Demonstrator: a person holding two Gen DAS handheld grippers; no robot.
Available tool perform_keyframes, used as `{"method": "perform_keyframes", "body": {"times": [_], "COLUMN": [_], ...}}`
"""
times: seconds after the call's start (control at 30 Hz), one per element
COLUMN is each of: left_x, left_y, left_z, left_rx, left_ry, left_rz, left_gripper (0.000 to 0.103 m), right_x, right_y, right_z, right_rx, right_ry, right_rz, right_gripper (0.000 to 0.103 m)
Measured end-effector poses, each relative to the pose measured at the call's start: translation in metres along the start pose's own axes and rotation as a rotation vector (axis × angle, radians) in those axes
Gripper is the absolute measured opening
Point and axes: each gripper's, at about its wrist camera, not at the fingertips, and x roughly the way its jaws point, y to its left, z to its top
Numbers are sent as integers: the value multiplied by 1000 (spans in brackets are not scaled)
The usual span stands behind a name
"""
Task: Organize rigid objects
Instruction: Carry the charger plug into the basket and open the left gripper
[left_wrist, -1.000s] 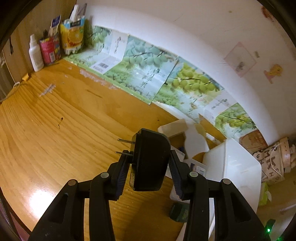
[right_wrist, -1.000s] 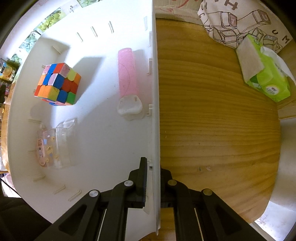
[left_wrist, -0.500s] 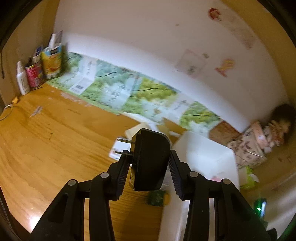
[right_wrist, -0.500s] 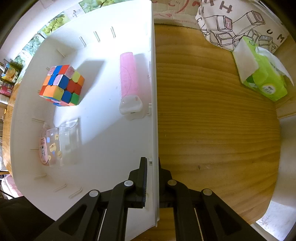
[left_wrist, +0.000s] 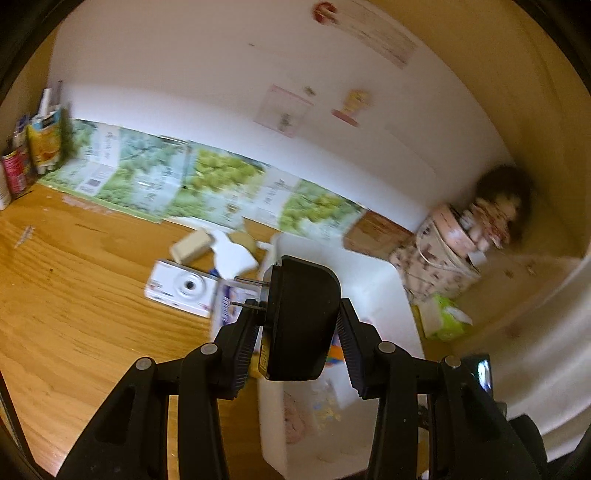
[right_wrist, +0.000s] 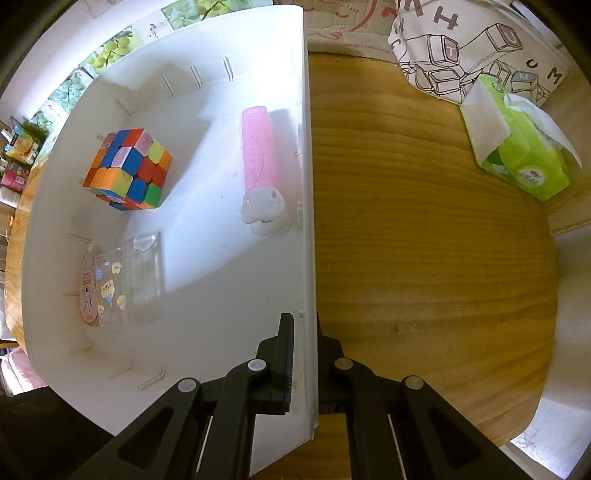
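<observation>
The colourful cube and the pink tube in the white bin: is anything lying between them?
No. In the right wrist view, only bare white bin floor lies between the cube and the pink tube.

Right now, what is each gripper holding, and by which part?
Left gripper: black plug adapter, clamped across its body, prongs pointing left. Right gripper: white bin, pinched at its side wall.

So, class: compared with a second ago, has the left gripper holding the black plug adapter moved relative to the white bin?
Yes. The left gripper, clamped on the black plug adapter, has swung toward the white bin, which now lies directly beneath it instead of off to the right.
</observation>
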Motion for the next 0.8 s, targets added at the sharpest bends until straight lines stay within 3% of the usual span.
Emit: {"method": "perform_keyframes", "body": {"times": [0.57,0.8], "left_x": [31,37], "left_y": [-61,-76], "left_z": [-25,-32], "left_rx": [191,251], "left_ry": [170,200], "left_rz": [-32,6], "left_gripper": [46,48], "right_x": [5,7], "right_y": [-3,-2], "right_z": [-9,-8], "right_rx": [11,-2], "right_ry": [-16,-7], "right_rz": [7,3], "right_gripper": [8,8]}}
